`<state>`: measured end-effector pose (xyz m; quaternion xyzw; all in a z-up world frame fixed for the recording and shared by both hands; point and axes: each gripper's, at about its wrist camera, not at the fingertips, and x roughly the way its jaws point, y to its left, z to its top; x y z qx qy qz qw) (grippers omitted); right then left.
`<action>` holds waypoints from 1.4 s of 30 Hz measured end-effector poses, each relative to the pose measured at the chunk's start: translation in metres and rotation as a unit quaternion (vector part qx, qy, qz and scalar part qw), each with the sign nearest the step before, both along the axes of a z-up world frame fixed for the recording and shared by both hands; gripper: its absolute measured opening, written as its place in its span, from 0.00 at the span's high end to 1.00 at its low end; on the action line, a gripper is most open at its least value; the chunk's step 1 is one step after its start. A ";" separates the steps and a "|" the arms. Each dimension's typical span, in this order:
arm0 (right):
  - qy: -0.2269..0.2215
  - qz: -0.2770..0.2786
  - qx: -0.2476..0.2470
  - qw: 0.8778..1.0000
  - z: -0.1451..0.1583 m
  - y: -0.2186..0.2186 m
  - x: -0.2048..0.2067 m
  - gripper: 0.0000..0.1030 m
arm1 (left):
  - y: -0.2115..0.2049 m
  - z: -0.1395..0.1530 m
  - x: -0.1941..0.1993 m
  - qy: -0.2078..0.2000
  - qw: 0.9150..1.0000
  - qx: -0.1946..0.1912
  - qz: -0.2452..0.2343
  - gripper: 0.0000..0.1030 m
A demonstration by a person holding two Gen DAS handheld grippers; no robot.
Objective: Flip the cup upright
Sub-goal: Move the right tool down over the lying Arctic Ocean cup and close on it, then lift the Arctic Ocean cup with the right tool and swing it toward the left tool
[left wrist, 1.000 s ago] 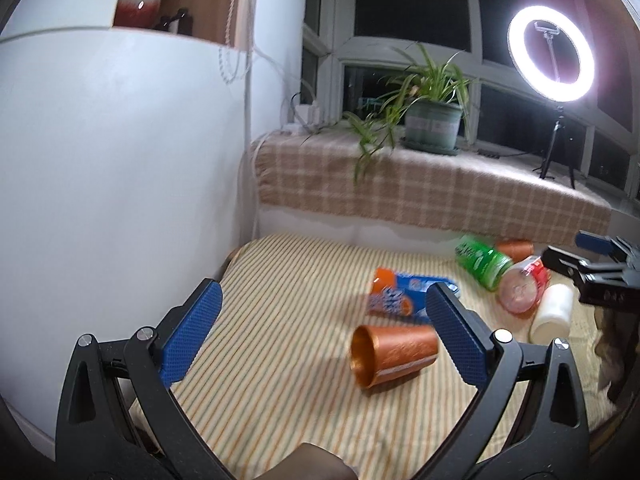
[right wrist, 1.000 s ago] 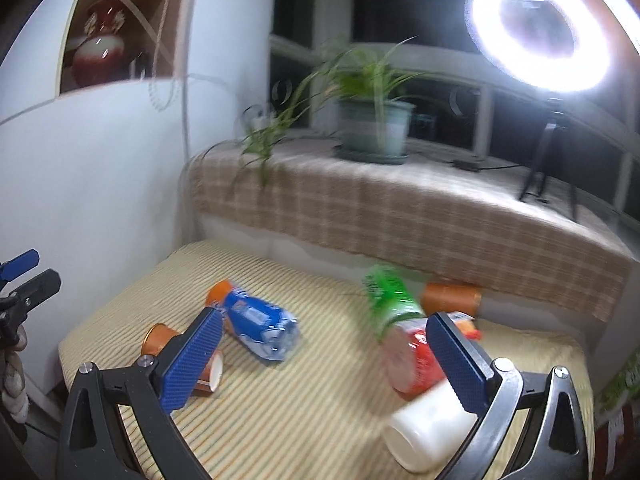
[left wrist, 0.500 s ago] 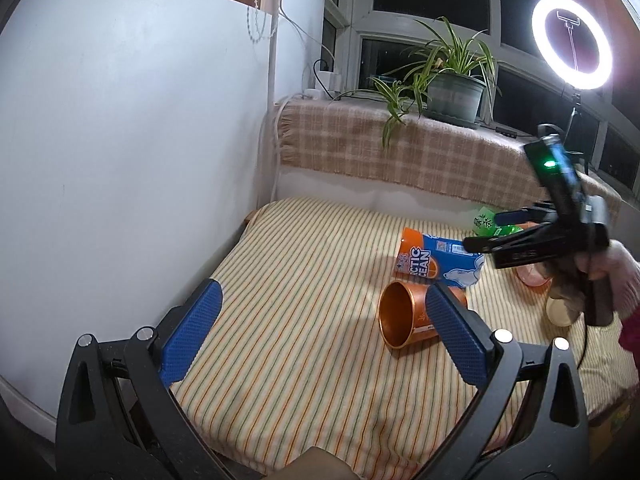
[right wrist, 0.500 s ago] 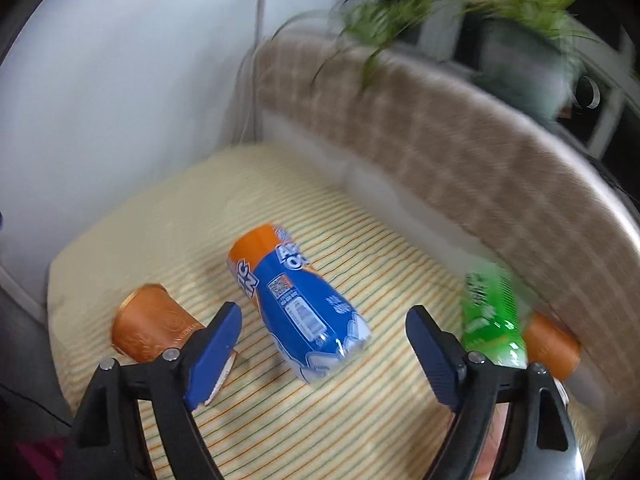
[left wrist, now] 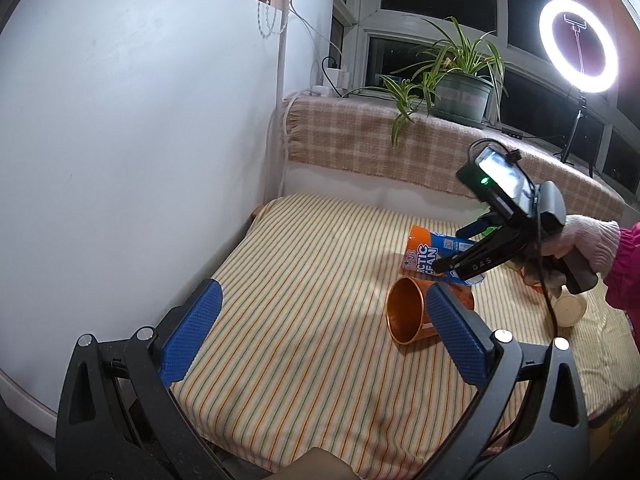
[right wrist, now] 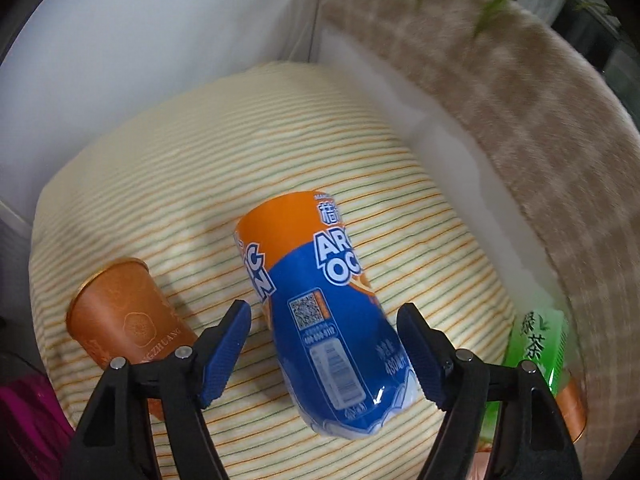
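A copper-orange cup (left wrist: pixel 408 314) lies on its side on the striped cloth, its mouth towards the left wrist camera; it also shows in the right wrist view (right wrist: pixel 124 316) at the left. My left gripper (left wrist: pixel 320 336) is open and empty, short of the cup, whose body sits behind its right finger. My right gripper (right wrist: pixel 324 344) is open, low over a blue and orange cup (right wrist: pixel 316 304) that lies on its side between its fingers, with gaps on both sides. In the left wrist view the right gripper (left wrist: pixel 456 256) hangs over this blue cup (left wrist: pixel 424 256).
A green cup (right wrist: pixel 540 348) and another orange cup (right wrist: pixel 572 404) lie at the right. A white bottle (left wrist: pixel 570 308) lies by the gloved hand. A white curved wall (left wrist: pixel 120 140) bounds the left. A checked ledge (left wrist: pixel 400 140) with a potted plant (left wrist: pixel 460 92) runs behind.
My right gripper has dropped and moved in over the blue and orange cup, which now sits between its fingers. My left gripper has shifted only slightly.
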<state>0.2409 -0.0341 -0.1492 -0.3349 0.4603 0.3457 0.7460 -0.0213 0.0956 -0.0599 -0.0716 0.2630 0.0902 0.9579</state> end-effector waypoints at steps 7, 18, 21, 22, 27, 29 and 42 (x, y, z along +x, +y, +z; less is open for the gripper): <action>0.006 0.009 -0.026 1.000 -0.008 0.005 0.009 0.28 | 0.001 0.001 -0.001 -0.004 1.000 0.001 0.000 0.00; 0.000 0.001 -0.030 1.000 -0.006 -0.001 0.011 0.35 | -0.002 0.005 -0.003 -0.009 1.000 0.002 -0.004 0.00; -0.007 -0.017 -0.016 1.000 0.001 -0.013 0.009 0.35 | -0.005 0.007 -0.002 -0.010 1.000 0.002 -0.007 0.00; -0.009 -0.025 -0.008 1.000 0.005 -0.017 0.008 0.36 | -0.006 0.007 -0.001 -0.010 1.000 0.003 -0.010 0.00; -0.016 -0.063 0.029 0.997 0.025 -0.045 -0.004 0.36 | -0.017 0.012 0.000 -0.012 1.000 0.003 -0.026 0.00; -0.014 -0.086 0.055 0.995 0.035 -0.061 -0.013 0.36 | -0.022 0.015 0.001 -0.014 0.999 0.003 -0.034 0.00; 0.143 -0.244 0.260 0.923 0.033 -0.152 -0.095 0.35 | -0.054 0.010 0.019 0.019 0.992 -0.052 -0.117 0.00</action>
